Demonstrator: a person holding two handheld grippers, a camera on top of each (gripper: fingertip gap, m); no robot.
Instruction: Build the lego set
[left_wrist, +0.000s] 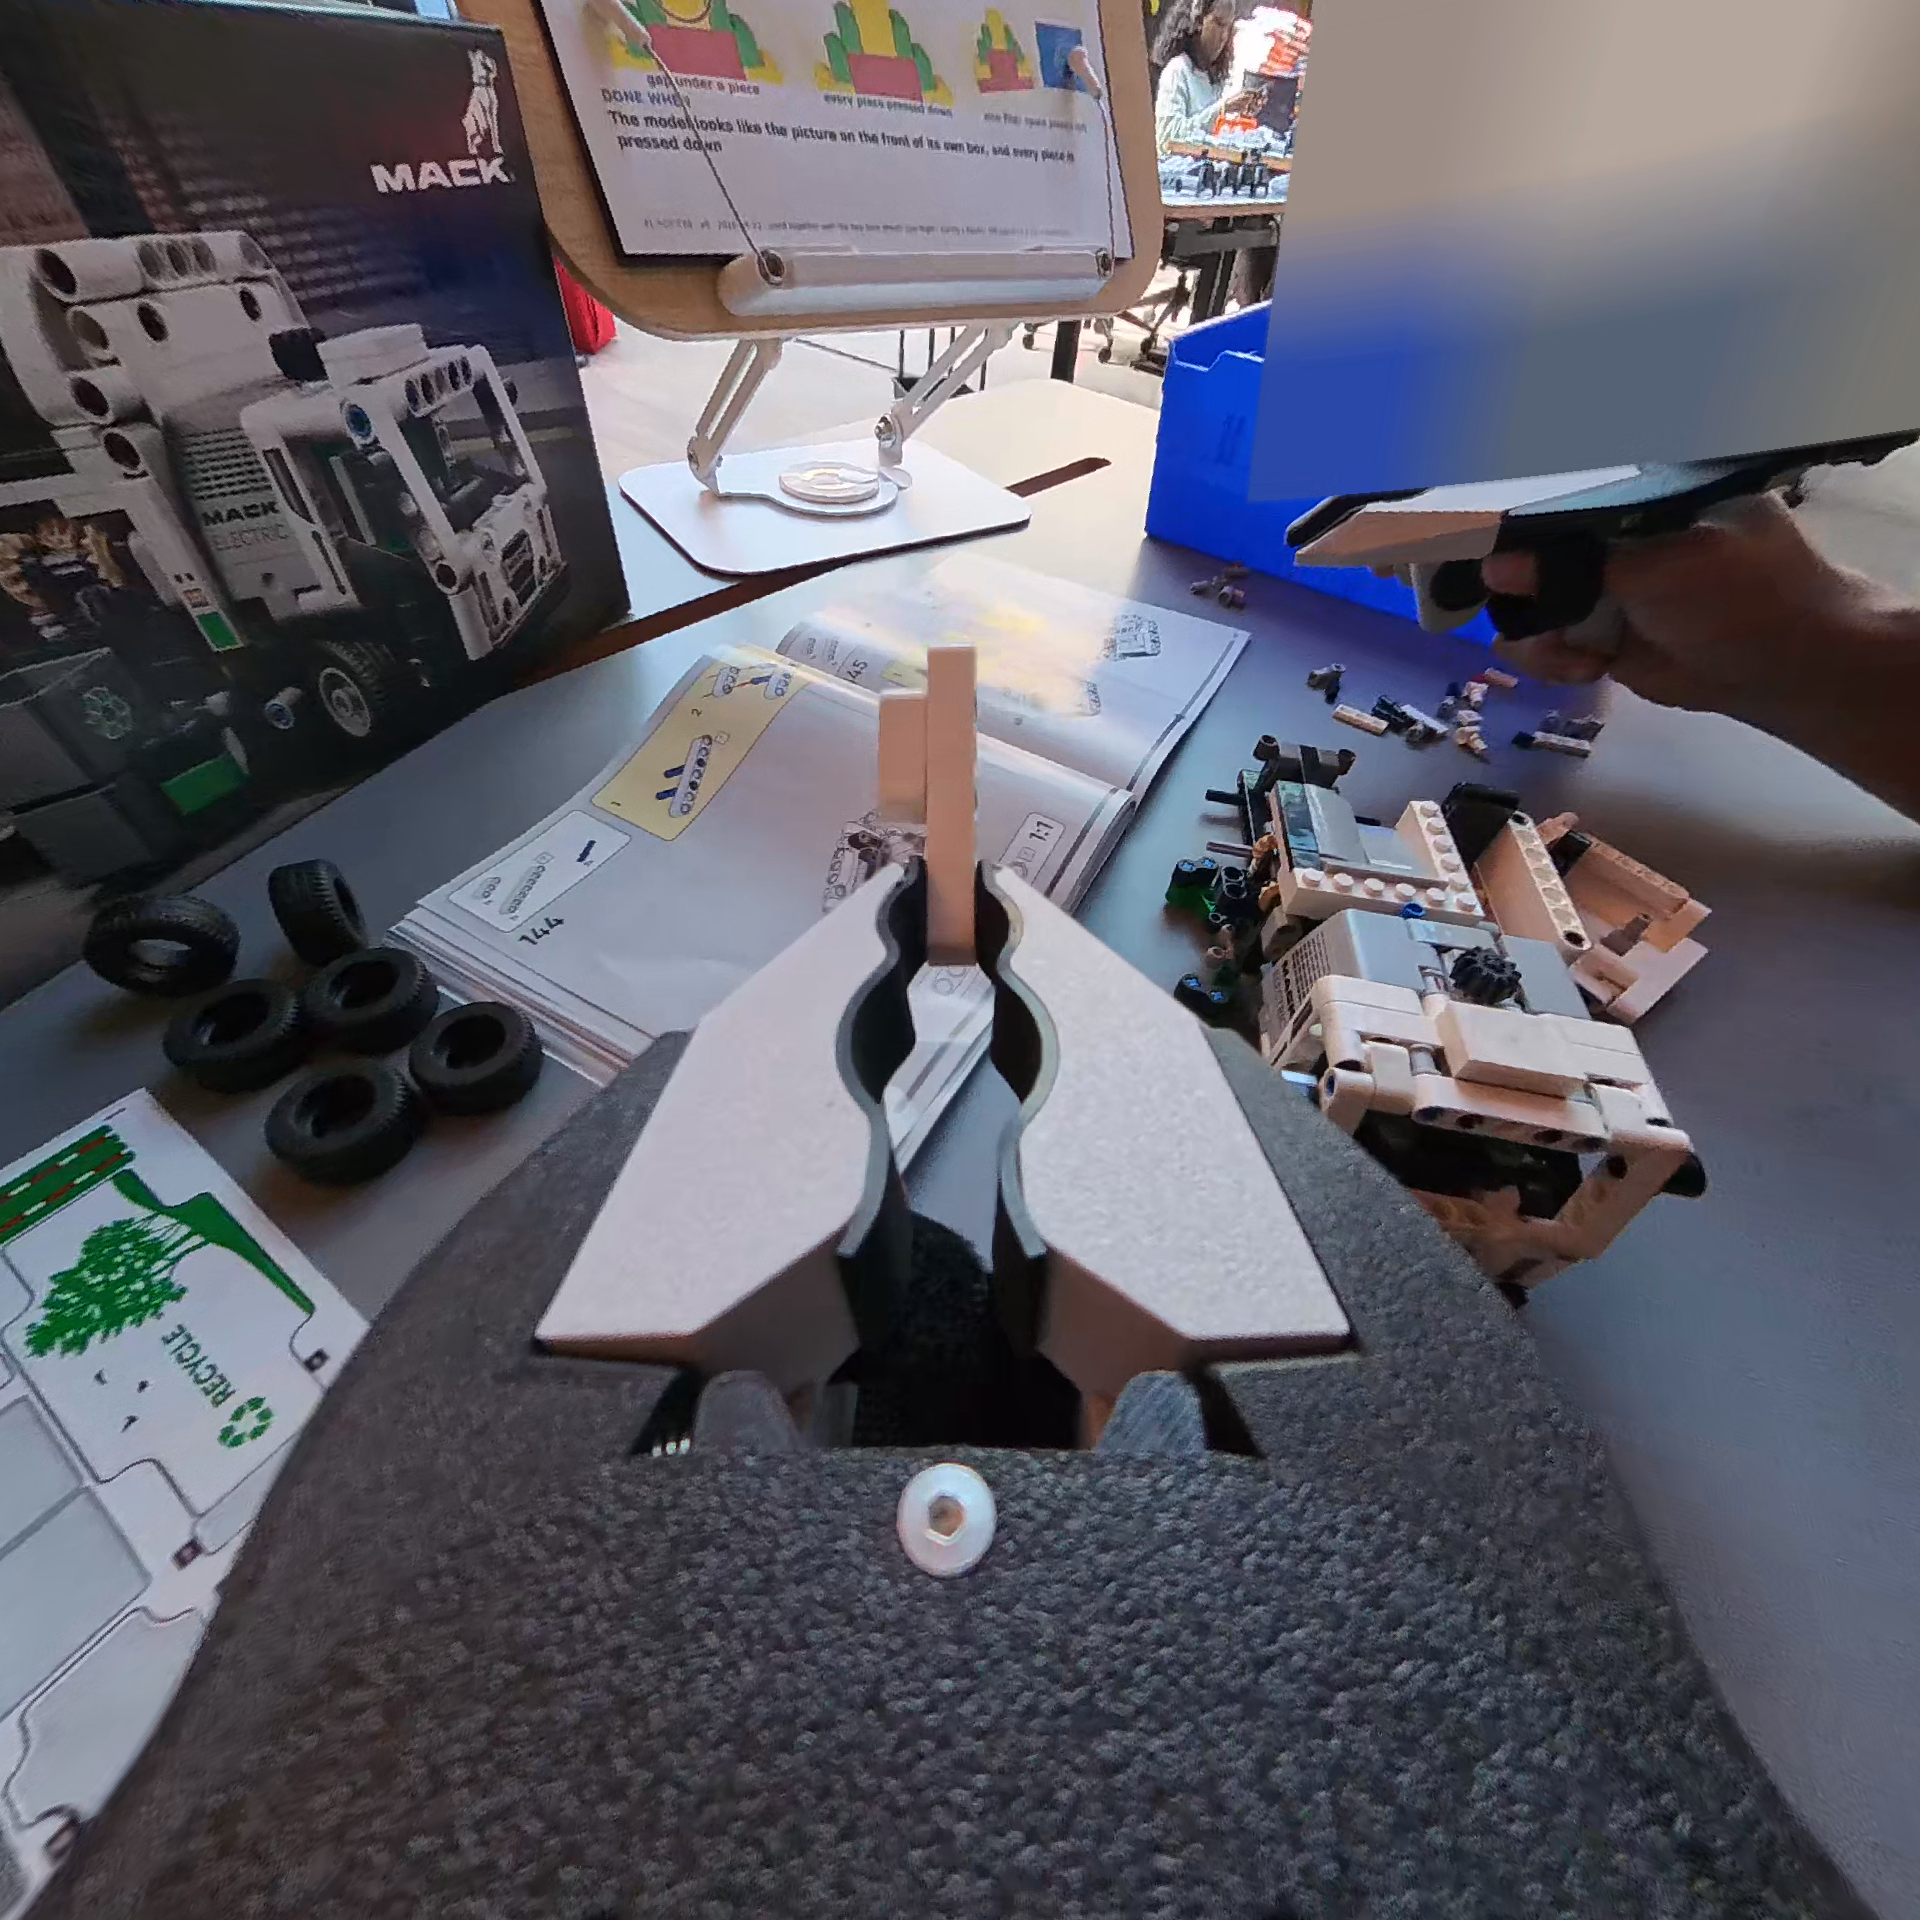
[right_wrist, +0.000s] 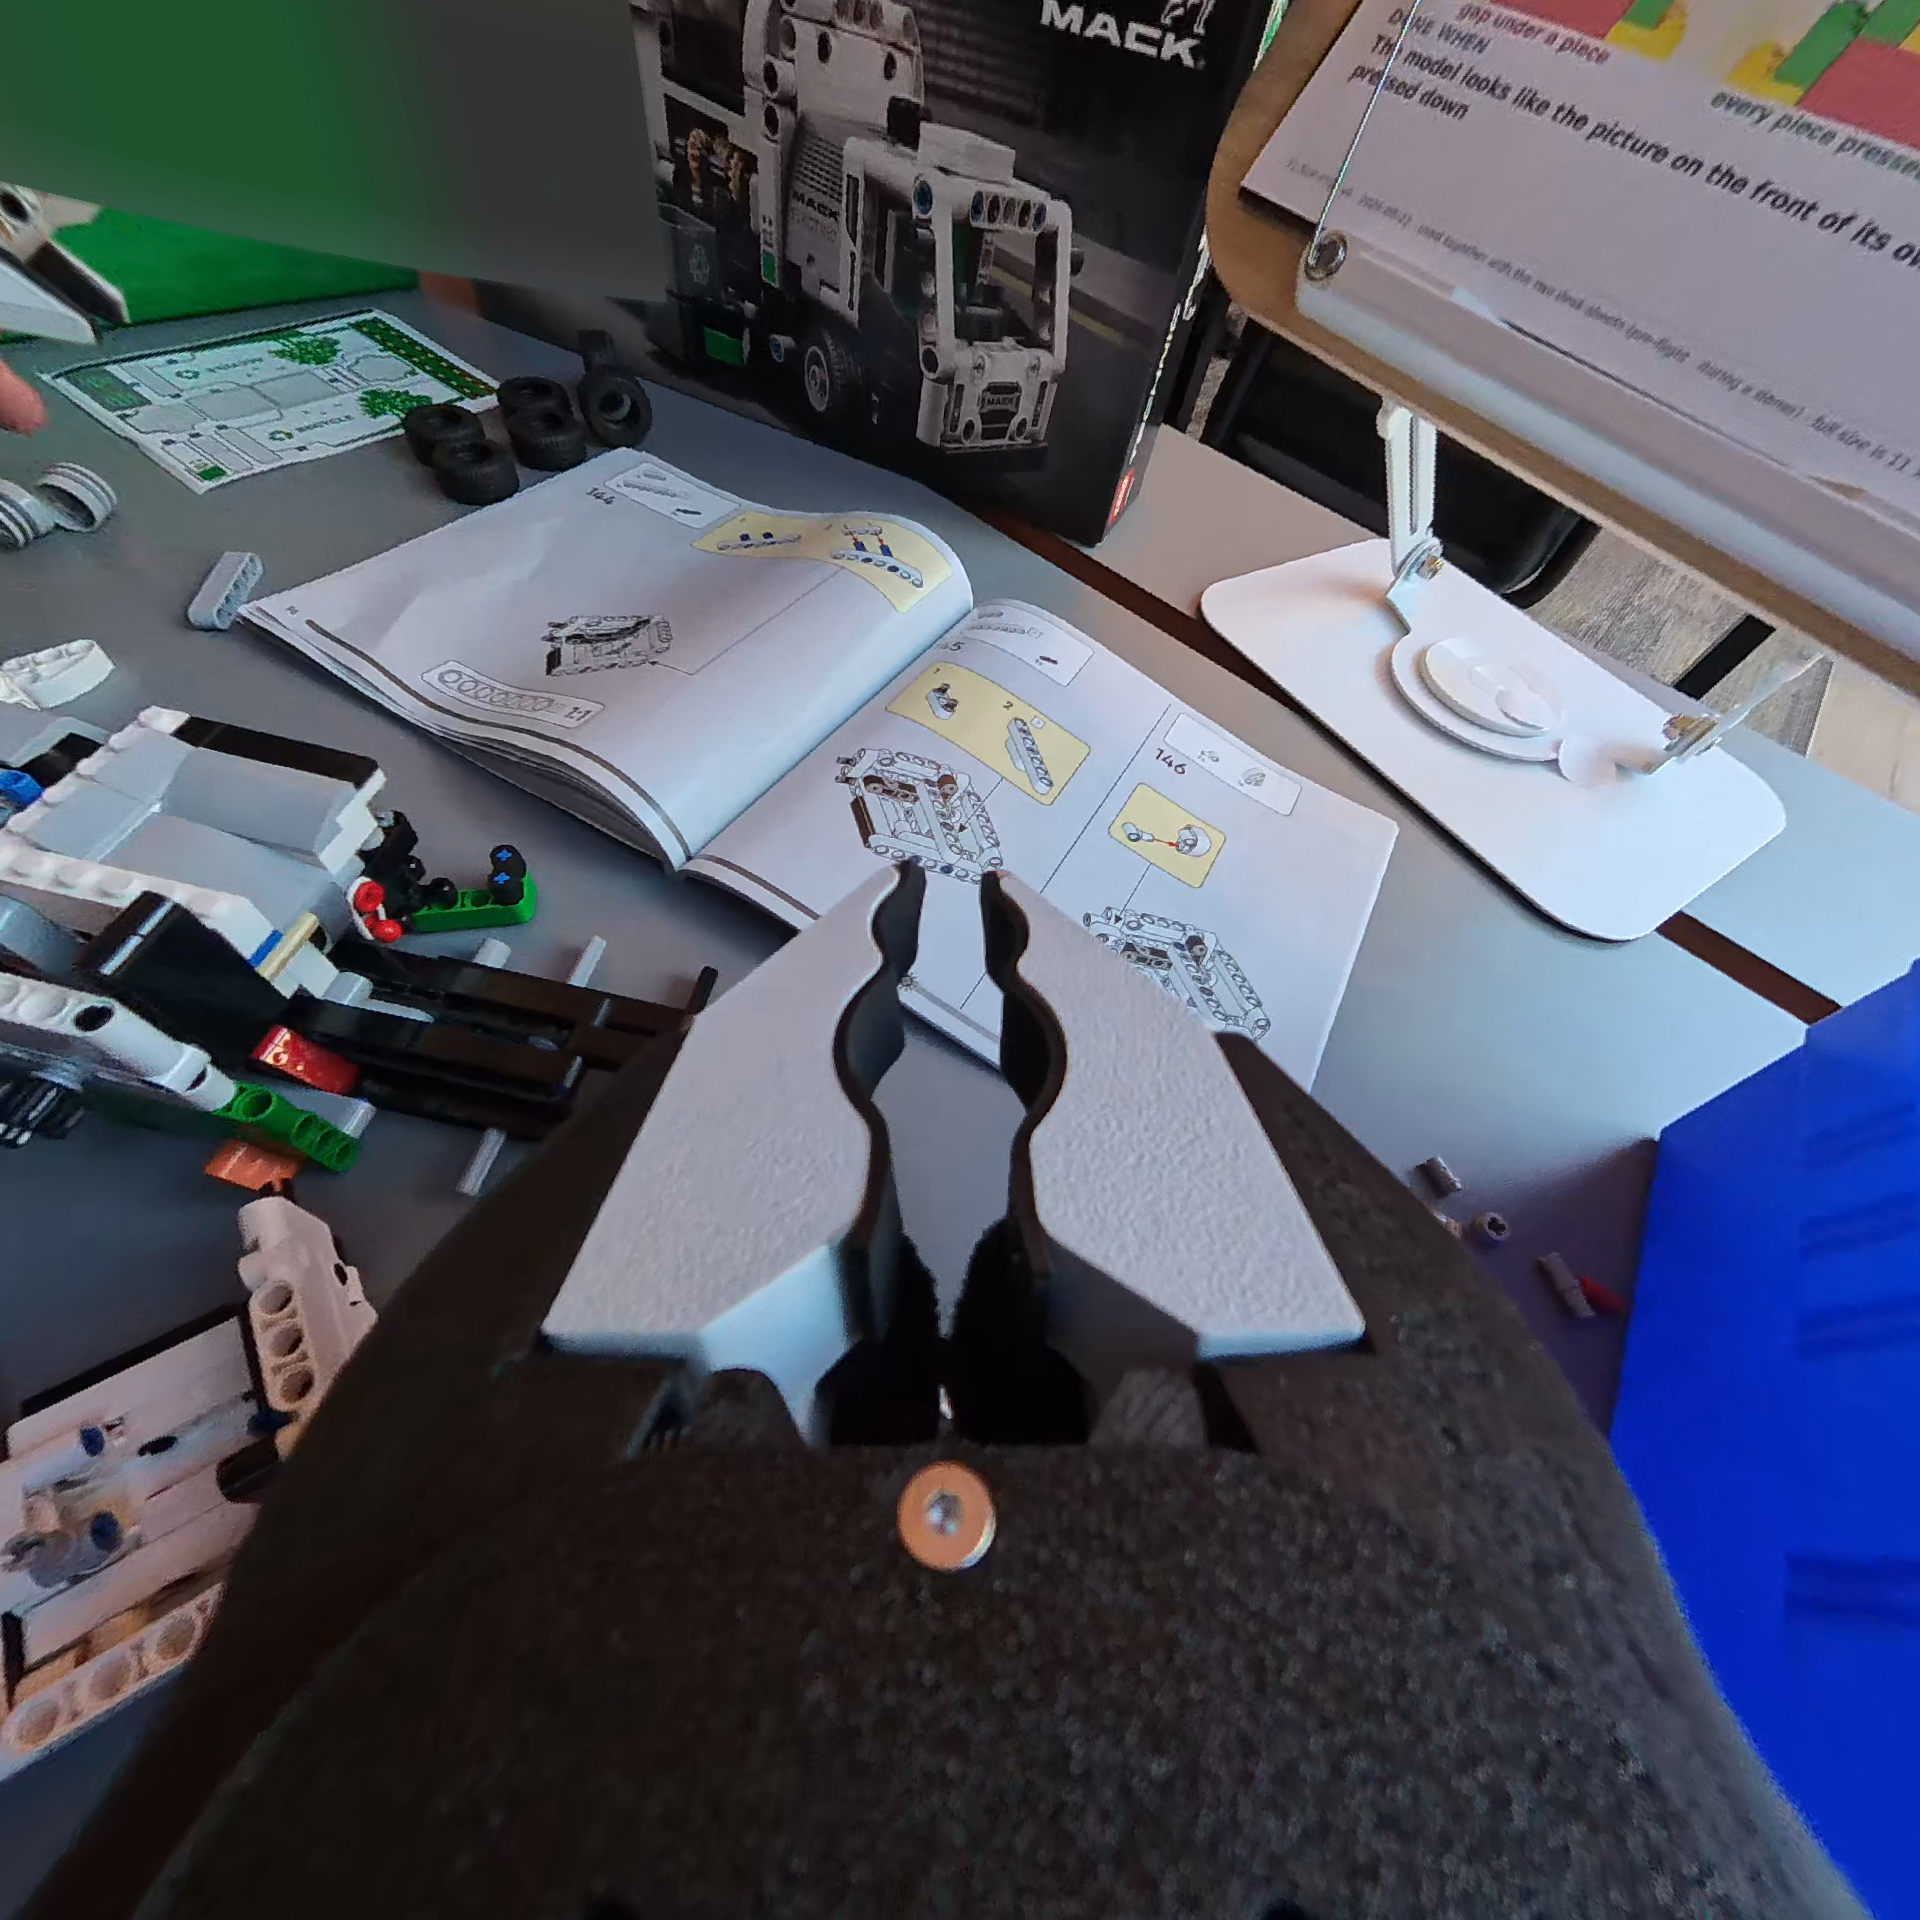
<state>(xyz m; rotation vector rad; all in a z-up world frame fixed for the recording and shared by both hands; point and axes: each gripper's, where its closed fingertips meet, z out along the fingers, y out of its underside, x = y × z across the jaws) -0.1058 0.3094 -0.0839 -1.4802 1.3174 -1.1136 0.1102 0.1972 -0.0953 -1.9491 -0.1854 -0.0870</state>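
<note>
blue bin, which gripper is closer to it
Right. The right gripper hangs just in front of the blue bin, while the left gripper, holding a white beam, is over the instruction booklet.

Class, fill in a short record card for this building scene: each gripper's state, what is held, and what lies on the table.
left gripper: shut on white beam, held upright
right gripper: slightly open, nothing held
under both: open instruction booklet
tyres: loose black cluster beside booklet
part-built truck: on grey table
set box: standing behind
</note>
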